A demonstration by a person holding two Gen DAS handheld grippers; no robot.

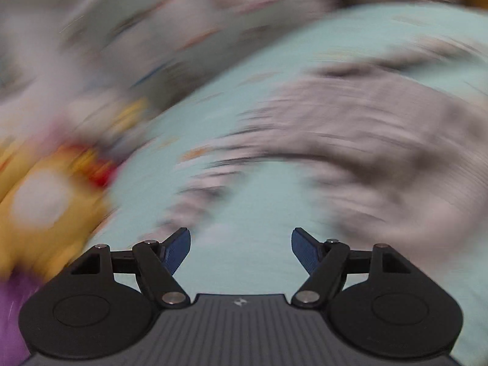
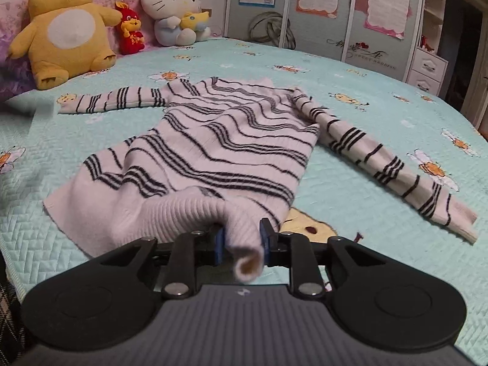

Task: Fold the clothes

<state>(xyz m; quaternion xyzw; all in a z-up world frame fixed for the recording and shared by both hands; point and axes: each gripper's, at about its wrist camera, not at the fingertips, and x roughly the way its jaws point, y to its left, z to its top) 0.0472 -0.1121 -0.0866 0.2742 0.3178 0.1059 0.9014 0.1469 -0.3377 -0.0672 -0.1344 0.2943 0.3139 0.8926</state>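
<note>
lying spread on the bed (image 2: 350, 189), the striped sweater (image 2: 231, 140) has its ribbed hem bunched between the pads of the right tongs (image 2: 242, 239), which pinch it. the left tongs (image 1: 241, 244) stand wide apart with nothing between them, the sweater blurred just beyond. behind the sweater sit a yellow plush (image 2: 65, 27) and a white cat plush (image 2: 174, 6); wardrobe doors (image 2: 320, 9) stand past its far edge.

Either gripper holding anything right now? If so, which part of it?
The right gripper holds the striped sweater by its ribbed hem, bunched between the pads. The left gripper is open, nothing in it.
</note>
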